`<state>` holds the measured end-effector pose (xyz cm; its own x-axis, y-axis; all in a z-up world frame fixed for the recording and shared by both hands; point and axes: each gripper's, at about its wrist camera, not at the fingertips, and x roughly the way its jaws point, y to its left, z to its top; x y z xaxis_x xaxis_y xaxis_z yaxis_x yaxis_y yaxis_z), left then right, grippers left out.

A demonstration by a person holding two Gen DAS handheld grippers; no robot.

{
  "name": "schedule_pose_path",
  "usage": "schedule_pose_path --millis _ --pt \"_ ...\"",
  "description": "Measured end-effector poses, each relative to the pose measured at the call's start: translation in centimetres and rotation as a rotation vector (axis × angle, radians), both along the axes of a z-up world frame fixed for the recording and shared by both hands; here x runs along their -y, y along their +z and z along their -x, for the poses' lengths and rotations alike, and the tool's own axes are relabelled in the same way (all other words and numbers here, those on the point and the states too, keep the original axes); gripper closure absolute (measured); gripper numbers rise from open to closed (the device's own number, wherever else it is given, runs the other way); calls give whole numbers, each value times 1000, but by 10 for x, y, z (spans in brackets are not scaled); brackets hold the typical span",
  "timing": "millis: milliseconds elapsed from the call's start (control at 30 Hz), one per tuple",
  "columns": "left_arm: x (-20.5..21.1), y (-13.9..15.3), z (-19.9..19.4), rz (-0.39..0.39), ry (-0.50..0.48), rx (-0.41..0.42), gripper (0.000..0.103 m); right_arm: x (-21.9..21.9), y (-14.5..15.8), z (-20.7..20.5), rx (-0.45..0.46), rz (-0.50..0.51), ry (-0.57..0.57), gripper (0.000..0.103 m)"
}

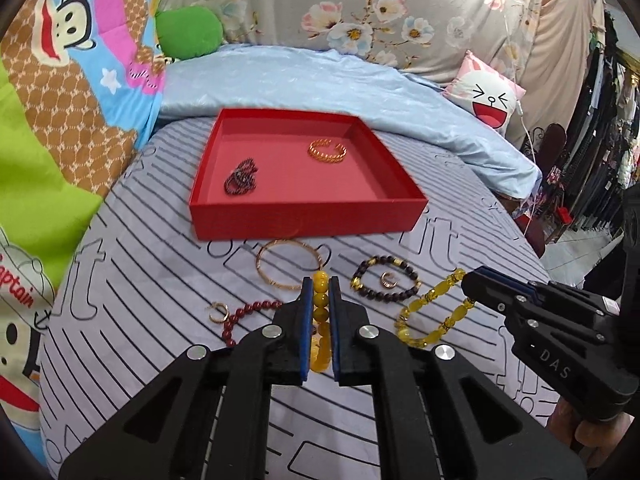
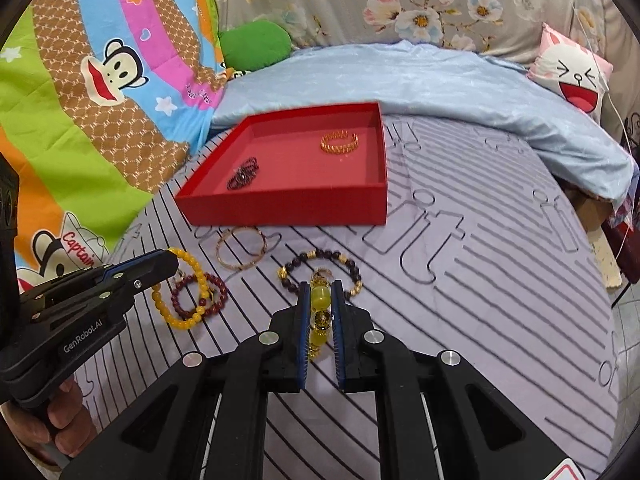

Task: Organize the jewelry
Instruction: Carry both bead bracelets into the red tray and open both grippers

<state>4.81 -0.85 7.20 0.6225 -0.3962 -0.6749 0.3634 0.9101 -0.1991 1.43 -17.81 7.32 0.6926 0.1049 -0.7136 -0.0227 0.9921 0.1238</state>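
My left gripper (image 1: pixel 321 284) is shut on an amber bead bracelet (image 1: pixel 320 314), held just above the striped bedsheet. In the right wrist view that bracelet (image 2: pixel 180 300) hangs from the left gripper (image 2: pixel 170 260). My right gripper (image 2: pixel 322 286) is shut on a translucent yellow bracelet (image 2: pixel 320 300); from the left wrist view it (image 1: pixel 432 316) dangles from the right gripper (image 1: pixel 470 280). A red tray (image 1: pixel 308 218) (image 2: pixel 280 210) lies beyond and holds a gold cuff (image 1: pixel 327 151) and a dark bead bracelet (image 1: pixel 241 178).
On the sheet before the tray lie a gold bangle (image 1: pixel 286 264), a dark bracelet with gold beads (image 1: pixel 408 288), a red bead bracelet (image 1: pixel 248 316) and a small gold hoop (image 1: pixel 219 312). A blue quilt (image 1: pixel 320 80) is bunched behind the tray. The bed's edge runs along the right.
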Motion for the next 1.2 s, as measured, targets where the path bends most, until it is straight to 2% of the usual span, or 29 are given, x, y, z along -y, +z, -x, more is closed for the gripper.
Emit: schedule_pose_path --millis 133,333,500,633,733,833,933,1100,1200 --pt "6 18 -8 10 -31 30 96 5 18 -15 18 -10 14 94" --pt "18 48 -44 21 -64 91 96 10 46 -58 56 -4 42 94" --pt "27 63 -101 37 -75 104 96 8 64 -111 73 -35 77 93" --pt "32 67 -143 33 -61 109 96 4 67 -156 73 -69 80 93" --pt "37 63 -178 26 -54 90 96 0 57 -185 48 -88 85 93" --pt "40 50 -207 4 -43 61 96 -4 37 -208 4 -65 76 93" --pt "39 22 -234 -21 -23 2 96 -3 9 -225 -59 -38 72 95" --pt "30 -20 -260 -41 12 -86 96 6 -24 -241 -124 20 38 95" --pt "22 -31 -266 -27 21 -124 96 11 -31 -242 -133 57 22 95"
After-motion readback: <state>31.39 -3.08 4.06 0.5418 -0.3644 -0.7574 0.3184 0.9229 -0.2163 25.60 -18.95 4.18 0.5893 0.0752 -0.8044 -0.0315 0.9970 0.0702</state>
